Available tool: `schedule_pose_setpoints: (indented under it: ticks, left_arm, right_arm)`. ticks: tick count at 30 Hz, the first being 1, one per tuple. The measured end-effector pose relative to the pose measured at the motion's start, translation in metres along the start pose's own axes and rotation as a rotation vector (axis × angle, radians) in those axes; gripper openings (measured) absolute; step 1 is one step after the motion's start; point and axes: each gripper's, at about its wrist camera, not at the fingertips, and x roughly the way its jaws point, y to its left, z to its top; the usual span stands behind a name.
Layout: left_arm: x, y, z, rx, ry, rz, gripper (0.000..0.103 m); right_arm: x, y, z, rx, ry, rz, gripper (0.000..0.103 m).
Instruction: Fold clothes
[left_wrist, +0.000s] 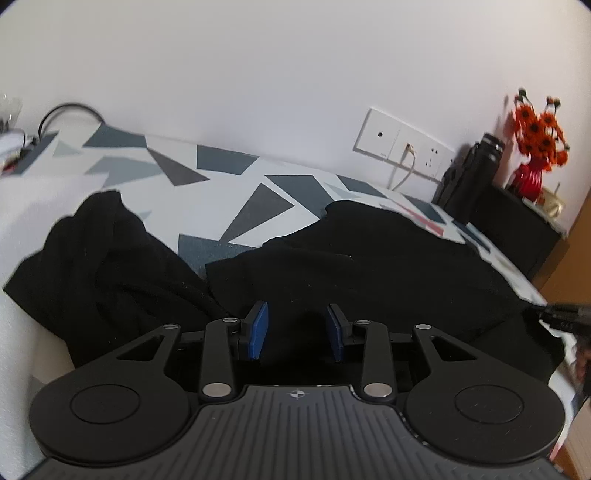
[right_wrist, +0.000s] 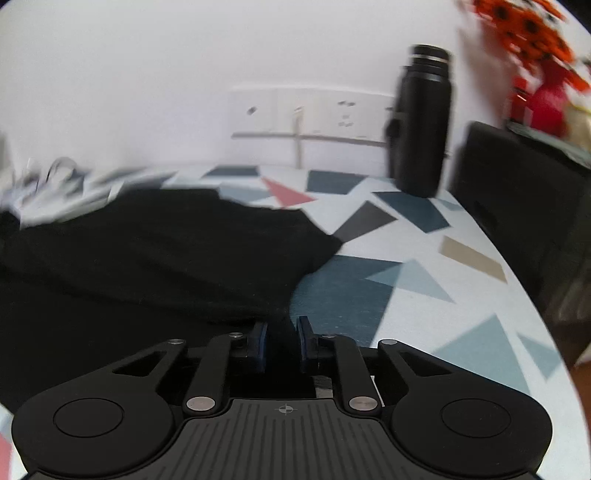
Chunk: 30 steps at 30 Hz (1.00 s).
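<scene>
The left gripper (left_wrist: 297, 330) hung low over the black garment (left_wrist: 351, 280), its blue pads (left_wrist: 258, 332) spread well apart with only dark cloth showing between and beneath them, nothing pinched; ahead of its fingers the garment lay crumpled across the table (left_wrist: 207, 192), whose cover bore grey and blue triangles, one bunched mass ahead to the left and a flatter spread ahead to the right; far ahead to the right a white socket panel (left_wrist: 402, 146) sat on the wall with a cable hanging from it, and beyond that stood a black bottle (left_wrist: 476, 170) and orange flowers (left_wrist: 539, 133) in a red vase; at the right edge the tip of the other tool was just visible.

The right gripper (right_wrist: 282, 338) had its pads (right_wrist: 261, 341) drawn close, a fold of the garment's (right_wrist: 166, 251) edge appearing caught between them, though blur left the pinch uncertain; the cloth stretched ahead and left of the fingers, bare patterned table (right_wrist: 424, 295) lay to the right, and the bottle (right_wrist: 423, 122) stood ahead to the right.
</scene>
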Motion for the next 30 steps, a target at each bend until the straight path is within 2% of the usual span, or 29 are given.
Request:
schedule_pose_setpoints:
  ticks: [3, 5, 7, 13, 17, 20, 23, 26, 30]
  left_arm:
    - [0.0, 0.007, -0.001, -0.035, -0.002, -0.016, 0.029]
    - [0.0, 0.013, -0.001, -0.065, -0.002, -0.035, 0.029]
    - [0.001, 0.016, -0.001, -0.082, -0.004, -0.047, 0.029]
    - [-0.001, 0.018, -0.004, -0.098, -0.022, -0.061, 0.029]
    - [-0.001, 0.013, -0.004, -0.07, -0.027, -0.042, 0.031]
    - [-0.001, 0.009, -0.005, -0.051, -0.029, -0.034, 0.034]
    - [-0.002, 0.008, -0.005, -0.048, -0.032, -0.035, 0.036]
    - [-0.002, 0.009, -0.005, -0.049, -0.033, -0.04, 0.039]
    - [-0.003, 0.007, -0.005, -0.041, -0.033, -0.045, 0.043]
  right_arm:
    - [-0.007, -0.01, -0.005, 0.054, -0.031, -0.023, 0.011]
    - [-0.006, -0.014, -0.009, 0.062, -0.012, -0.021, 0.015]
    - [-0.009, -0.015, -0.013, 0.061, -0.007, -0.015, 0.024]
    - [-0.038, -0.022, -0.015, 0.104, -0.061, 0.034, 0.037]
    - [-0.038, -0.036, -0.005, 0.206, -0.091, 0.086, 0.038]
    - [-0.02, -0.037, 0.004, 0.231, -0.069, 0.084, 0.038]
    - [0.003, -0.031, 0.01, 0.202, -0.006, 0.069, 0.038]
    - [0.012, -0.017, 0.009, 0.106, 0.056, 0.035, 0.037]
    - [0.004, -0.005, 0.002, -0.013, 0.057, -0.013, 0.041]
